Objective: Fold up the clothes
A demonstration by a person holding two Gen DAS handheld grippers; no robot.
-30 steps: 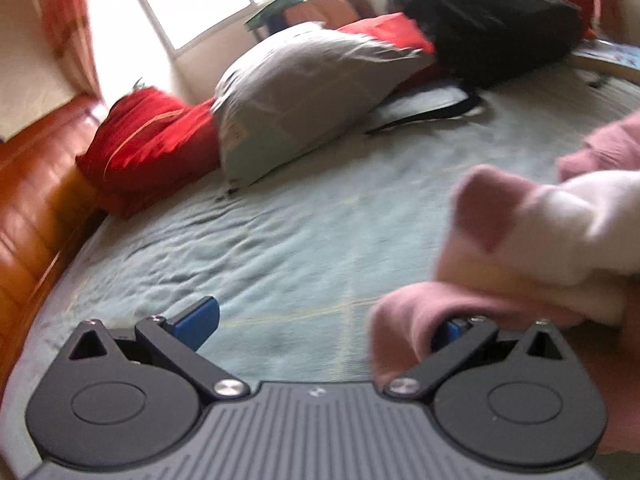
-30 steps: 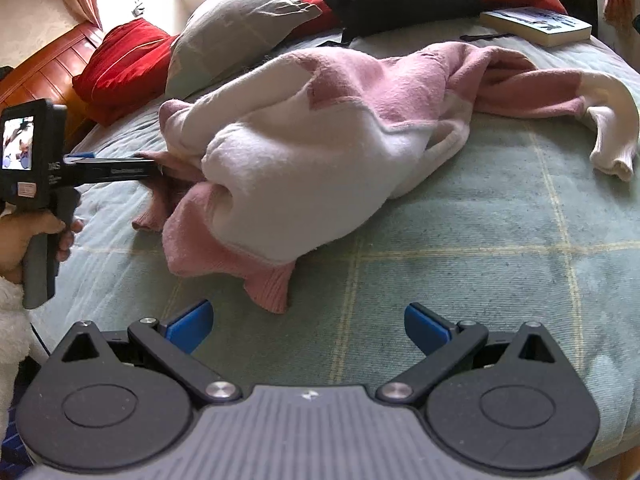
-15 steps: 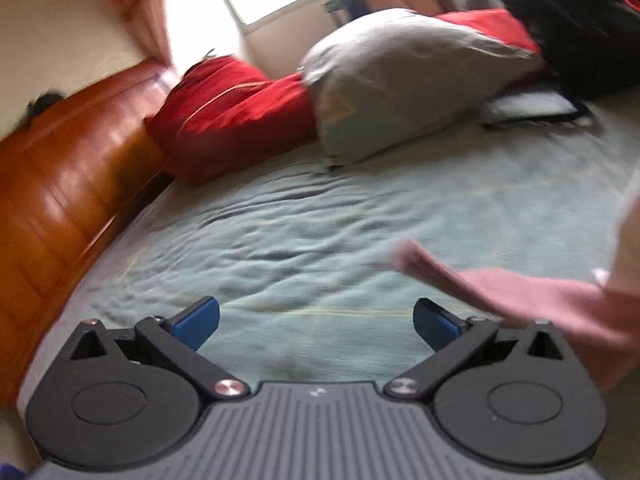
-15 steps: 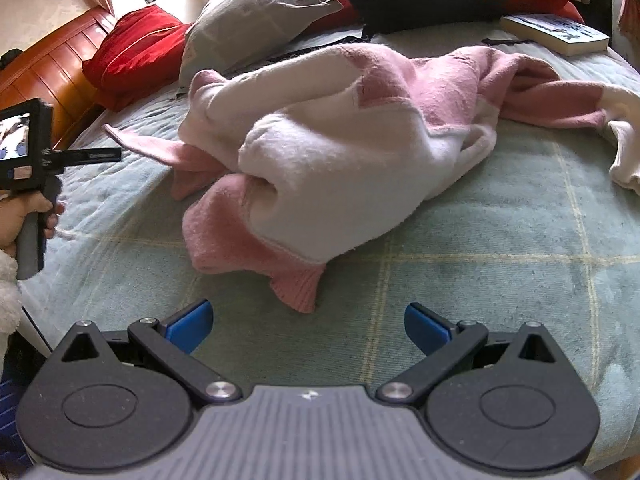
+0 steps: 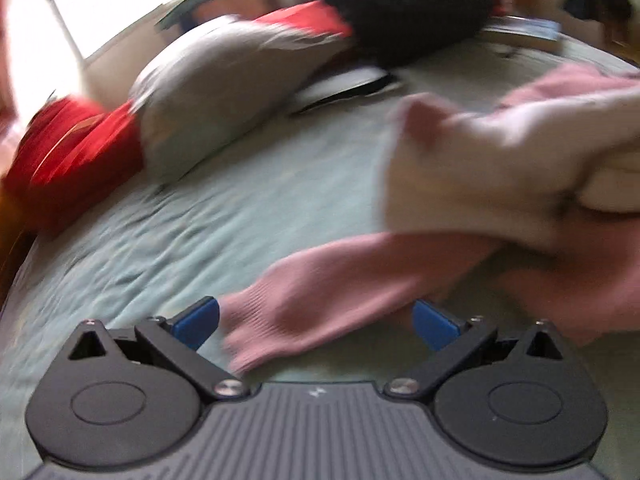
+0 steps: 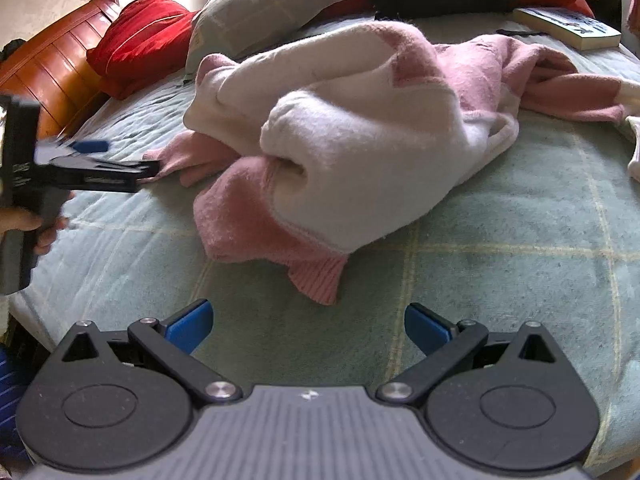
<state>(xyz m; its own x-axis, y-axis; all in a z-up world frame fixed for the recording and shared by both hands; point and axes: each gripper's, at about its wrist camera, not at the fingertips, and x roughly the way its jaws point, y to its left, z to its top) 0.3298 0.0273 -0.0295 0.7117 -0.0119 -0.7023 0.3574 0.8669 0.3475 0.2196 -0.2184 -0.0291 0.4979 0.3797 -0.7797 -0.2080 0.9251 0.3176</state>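
Pink-and-white knit sweater [image 6: 360, 132]: we list it bunched on the green bedspread [image 6: 500, 280], one pink sleeve [image 5: 328, 300] lying between the wide-spread fingers of our left gripper [image 5: 316, 322]. Our right gripper [image 6: 308, 326]: spread wide, holding nothing, near the hem.

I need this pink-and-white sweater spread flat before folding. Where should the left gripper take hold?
Grip the ribbed cuff of the pink sleeve, coming in level from the bed's left edge. It trails flat, clear of the sweater, between the left gripper's open jaws.
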